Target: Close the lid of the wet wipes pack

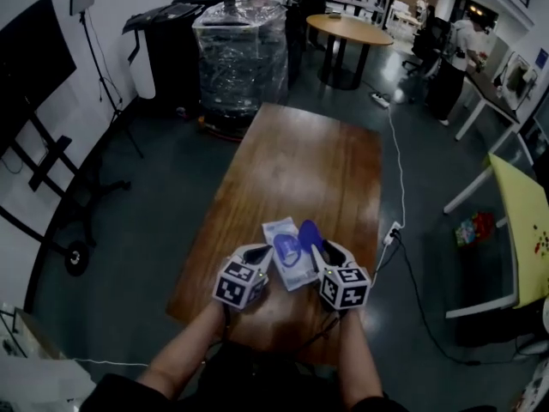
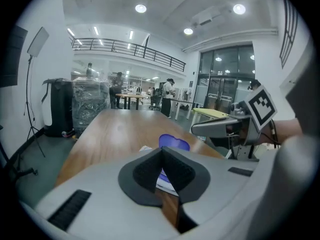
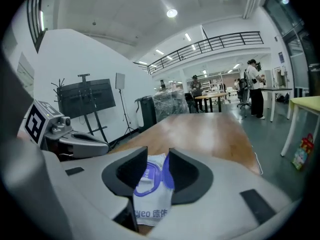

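Observation:
The wet wipes pack lies on the wooden table near its front edge, a white pouch with a purple-rimmed opening. Its purple lid stands up, hinged open. My left gripper sits just left of the pack, jaws shut with nothing between them; in the left gripper view the lid rises right behind the tips. My right gripper is at the pack's right side, open. In the right gripper view the pack shows through the gap and the lid stands beside the right-hand pad.
A plastic-wrapped stack stands beyond the table's far end, with a round table and people behind it. A cable and power strip run along the floor at the right. A yellow table is further right.

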A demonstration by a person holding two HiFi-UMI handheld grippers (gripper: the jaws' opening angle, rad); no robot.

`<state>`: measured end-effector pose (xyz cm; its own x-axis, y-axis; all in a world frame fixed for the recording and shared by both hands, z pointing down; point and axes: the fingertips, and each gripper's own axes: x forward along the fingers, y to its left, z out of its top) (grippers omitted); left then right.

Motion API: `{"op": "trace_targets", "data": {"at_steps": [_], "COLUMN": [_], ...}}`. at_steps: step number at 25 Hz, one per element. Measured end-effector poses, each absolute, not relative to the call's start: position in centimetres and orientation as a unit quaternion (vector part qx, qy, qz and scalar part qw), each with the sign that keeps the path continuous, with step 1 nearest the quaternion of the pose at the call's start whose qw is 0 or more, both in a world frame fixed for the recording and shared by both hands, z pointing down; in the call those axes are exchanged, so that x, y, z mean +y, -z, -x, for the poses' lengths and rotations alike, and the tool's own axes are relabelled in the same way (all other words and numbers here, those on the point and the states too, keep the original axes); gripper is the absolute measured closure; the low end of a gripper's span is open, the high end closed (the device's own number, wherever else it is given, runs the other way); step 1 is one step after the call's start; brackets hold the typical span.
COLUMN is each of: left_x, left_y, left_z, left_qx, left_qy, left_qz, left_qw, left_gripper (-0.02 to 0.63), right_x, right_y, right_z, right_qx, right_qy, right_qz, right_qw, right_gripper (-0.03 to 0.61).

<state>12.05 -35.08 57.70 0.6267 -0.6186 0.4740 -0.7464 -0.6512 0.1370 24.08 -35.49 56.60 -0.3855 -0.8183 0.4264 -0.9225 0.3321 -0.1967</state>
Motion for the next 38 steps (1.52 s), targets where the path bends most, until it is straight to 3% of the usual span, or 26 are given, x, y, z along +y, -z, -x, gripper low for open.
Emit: {"op": "trace_targets", "data": {"at_steps": [5, 23, 28, 38], "left_x": [-36.0, -36.1, -36.0, -35.2], "left_y": [-60.6, -64.1, -64.4, -64.3], "left_z": [-12.8, -13.8, -12.9, -11.9], "left_qx": [-0.380, -0.356, -0.359, -0.366], "left_qy": [-0.218, -0.244, -0.244, -0.237], "left_qz": [-0.881, -0.878, -0.875, -0.873], "left_qw": [0.178, 0.206, 0.212, 0.221], "left_gripper": [0.611, 0.611, 0.611, 0.611], "right_x": [-37.7, -38.9, -38.2, -37.3], "right_y": [-59.8, -63.8, -61.2, -63.0], "right_z": [-25.1, -26.1, -22.6, -18.3], "right_qx": [-0.791, -0.777, -0.811, -0.826], "right_qy": [-0.228, -0.287, -0.277, -0.305], "right_qz": [-0.547, -0.540, -0.500, -0.454], "right_qw": [0.149, 0.148, 0.122, 0.135], "right_gripper": [0.424, 0.426, 0.451, 0.502]}}
